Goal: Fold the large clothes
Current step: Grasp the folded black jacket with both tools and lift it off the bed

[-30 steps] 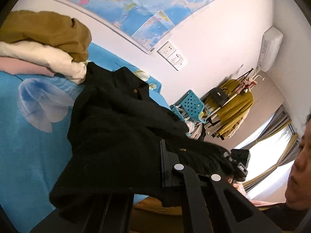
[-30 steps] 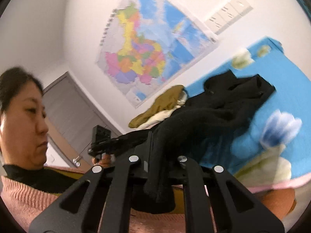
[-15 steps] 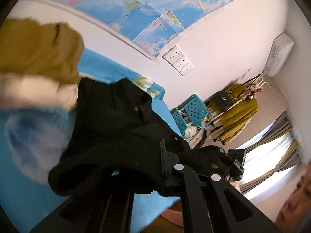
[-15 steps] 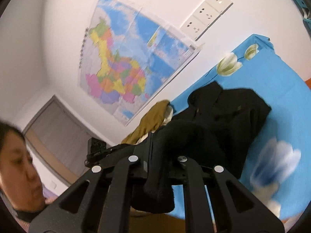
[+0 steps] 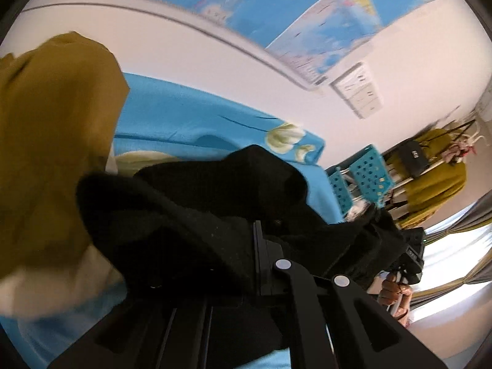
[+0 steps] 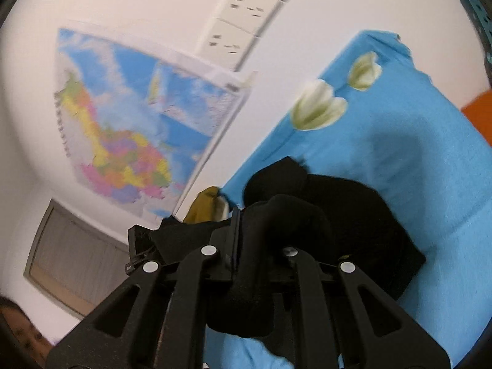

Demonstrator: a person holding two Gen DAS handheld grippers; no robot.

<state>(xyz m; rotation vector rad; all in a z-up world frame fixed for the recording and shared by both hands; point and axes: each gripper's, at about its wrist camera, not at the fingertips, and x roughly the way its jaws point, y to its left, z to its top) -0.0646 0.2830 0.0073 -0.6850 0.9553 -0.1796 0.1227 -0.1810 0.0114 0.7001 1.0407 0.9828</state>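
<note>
The left tongs (image 5: 236, 264) are clenched on the black coat (image 5: 196, 215), thick folds bunched over the fingers so that only one pad (image 5: 257, 255) shows clearly. The coat lies partly on the bed (image 5: 190, 123), which wears a blue sheet printed with pale tulips, and partly hangs lifted off it between the two tongs. To the left and close by is a mustard garment (image 5: 52, 141) resting on a cream one (image 5: 46, 286); the coat's fold comes right up against them. On the wall beyond hangs a map (image 5: 307, 15), with a block of sockets (image 5: 358, 90) to its right. Far right stand blue baskets (image 5: 366, 181) and a rack of clothes (image 5: 433, 172).

The right tongs (image 6: 261, 240) likewise grasp the coat (image 6: 353, 230), a roll of black cloth pinched between the fingers and drooping down behind them. The rest of the coat spreads onto the bed (image 6: 415, 153) to the right. The left tongs appear at the left edge of this view, under black cloth. The mustard garment (image 6: 203, 206) peeks out beyond, below the map (image 6: 138, 129) and sockets (image 6: 246, 15).
</note>
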